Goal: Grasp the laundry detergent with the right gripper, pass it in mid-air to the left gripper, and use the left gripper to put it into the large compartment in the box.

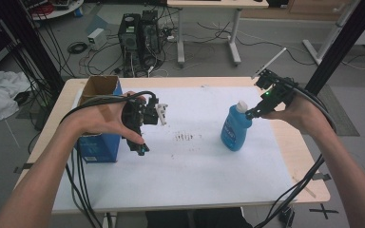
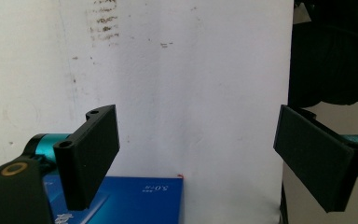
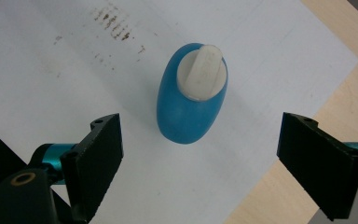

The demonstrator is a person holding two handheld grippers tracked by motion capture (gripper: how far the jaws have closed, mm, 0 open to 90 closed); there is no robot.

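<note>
A blue bottle (image 1: 235,129) with a white cap stands upright on the white sheet (image 1: 190,175), right of centre. My right gripper (image 1: 256,111) hovers just above and to the right of its cap, open. In the right gripper view the bottle (image 3: 191,100) is seen from above, ahead of the gap between the open right gripper (image 3: 200,161) jaws, and nothing is held. My left gripper (image 1: 140,142) is held over the sheet's left part, beside a blue cardboard box (image 1: 97,135). In its own view the left gripper (image 2: 198,156) is open and empty, with the box (image 2: 130,203) below.
The box stands open-topped at the table's left edge. Dark smudges (image 1: 185,137) mark the sheet's middle. Bare wood (image 1: 309,166) shows along the right edge. Computer towers (image 1: 139,35), cables and a desk stand on the floor beyond the table.
</note>
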